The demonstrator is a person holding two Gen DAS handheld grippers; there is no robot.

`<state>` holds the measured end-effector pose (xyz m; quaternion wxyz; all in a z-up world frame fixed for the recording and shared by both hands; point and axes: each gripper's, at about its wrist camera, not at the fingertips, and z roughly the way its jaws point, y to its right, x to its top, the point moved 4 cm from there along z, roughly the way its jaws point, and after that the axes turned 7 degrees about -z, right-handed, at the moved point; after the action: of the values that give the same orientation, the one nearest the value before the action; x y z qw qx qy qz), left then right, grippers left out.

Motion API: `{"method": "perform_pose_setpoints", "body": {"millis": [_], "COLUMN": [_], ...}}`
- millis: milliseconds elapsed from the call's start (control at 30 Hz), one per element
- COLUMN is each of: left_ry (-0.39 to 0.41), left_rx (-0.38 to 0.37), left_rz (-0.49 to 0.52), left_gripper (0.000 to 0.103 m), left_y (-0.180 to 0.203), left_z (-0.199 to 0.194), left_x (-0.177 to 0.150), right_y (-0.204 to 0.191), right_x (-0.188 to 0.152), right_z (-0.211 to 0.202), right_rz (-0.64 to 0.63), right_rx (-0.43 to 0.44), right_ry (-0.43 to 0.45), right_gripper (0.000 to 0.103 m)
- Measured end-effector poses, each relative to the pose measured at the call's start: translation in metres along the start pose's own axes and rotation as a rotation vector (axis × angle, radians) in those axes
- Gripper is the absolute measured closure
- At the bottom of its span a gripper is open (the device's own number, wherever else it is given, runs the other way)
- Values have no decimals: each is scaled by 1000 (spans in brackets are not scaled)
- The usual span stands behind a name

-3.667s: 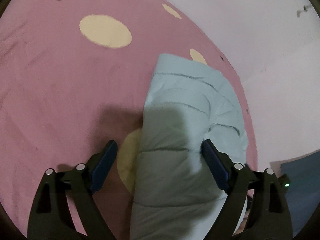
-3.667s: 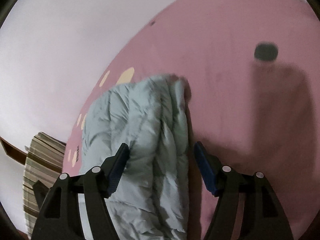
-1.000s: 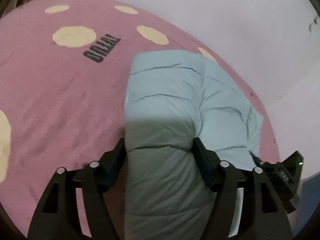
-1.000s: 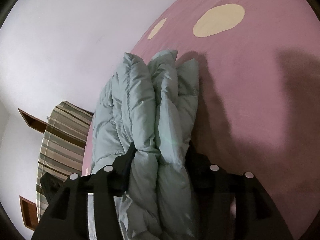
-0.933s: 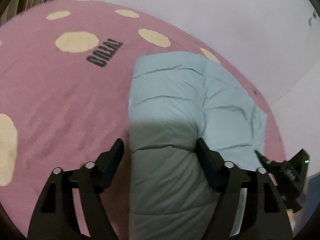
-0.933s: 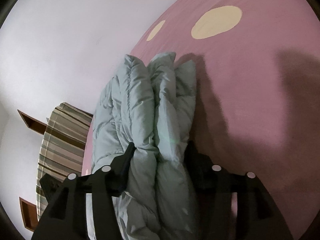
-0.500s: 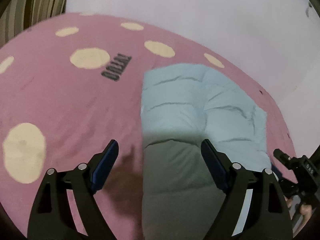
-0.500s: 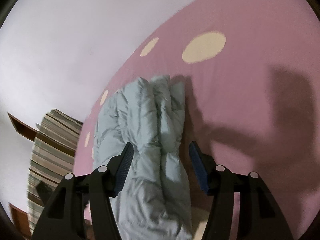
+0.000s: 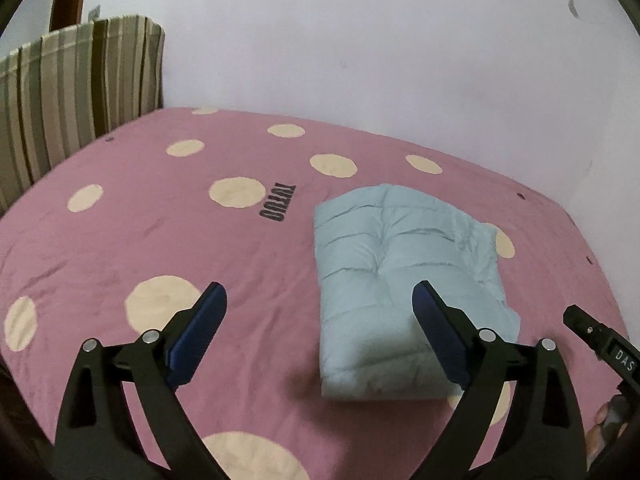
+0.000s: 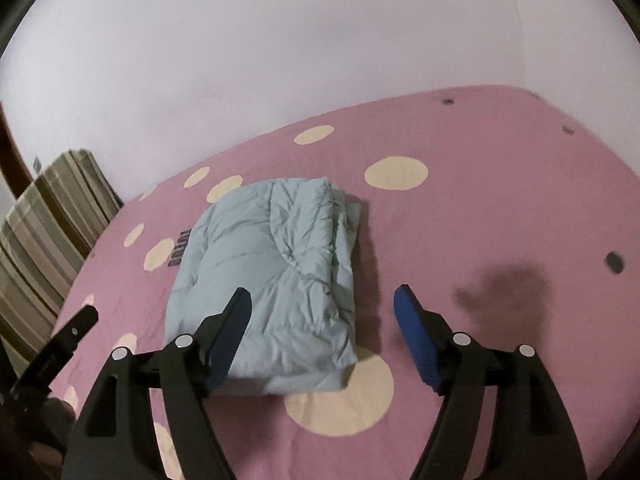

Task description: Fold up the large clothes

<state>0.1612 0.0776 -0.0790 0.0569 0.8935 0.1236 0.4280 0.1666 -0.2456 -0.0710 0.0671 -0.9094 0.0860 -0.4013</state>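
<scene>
A pale blue quilted jacket [image 9: 404,280] lies folded into a thick, squarish bundle on a pink bedsheet [image 9: 140,240] scattered with cream dots. In the left wrist view the bundle sits right of centre, its smooth stitched panels facing up and its layered edge toward the camera; dark lettering [image 9: 278,204] printed on the sheet lies just to its left. In the right wrist view the same bundle [image 10: 268,276] rests left of centre, its stacked, rumpled folds showing along the right side, one corner overlapping a large cream dot [image 10: 340,396].

Neither tool touches the garment. The left gripper [image 9: 320,308] hangs above the bed with its blue-padded fingers [image 9: 196,332] spread wide and its jaws opening; nothing is pressed between them, though the near end of the bundle shows partly in the gap, behind the right-hand finger. The right gripper [image 10: 322,312] likewise hangs clear, jaws opening, its pads apart, the jacket's near right corner seen between them on the sheet below. A dark shadow [image 10: 504,300] falls on the sheet to the right.

A striped cushion or headboard [image 9: 72,92] stands at the far left end of the bed, against a plain pale wall [image 9: 360,40]. Part of the other tool shows at the edge of each view, with a person's fingers [image 9: 604,420] at the lower right of the left wrist view.
</scene>
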Motion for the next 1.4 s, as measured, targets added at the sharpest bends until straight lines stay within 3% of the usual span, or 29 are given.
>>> {"method": "perform_pose_setpoints", "body": {"millis": [400, 1400], "left_ry": [46, 40], "left_rx": [23, 22], "left_rz": [58, 73], "left_gripper": [8, 8], "left_y": [15, 23], "left_z": [-40, -48], "left_x": [-19, -33], "right_y": [-20, -25], "right_x": [-21, -30], "right_z": [-41, -46], "right_rz": [-139, -155], "right_rx": [-77, -77], "right_ry": [68, 79], "right_gripper": [25, 25]}}
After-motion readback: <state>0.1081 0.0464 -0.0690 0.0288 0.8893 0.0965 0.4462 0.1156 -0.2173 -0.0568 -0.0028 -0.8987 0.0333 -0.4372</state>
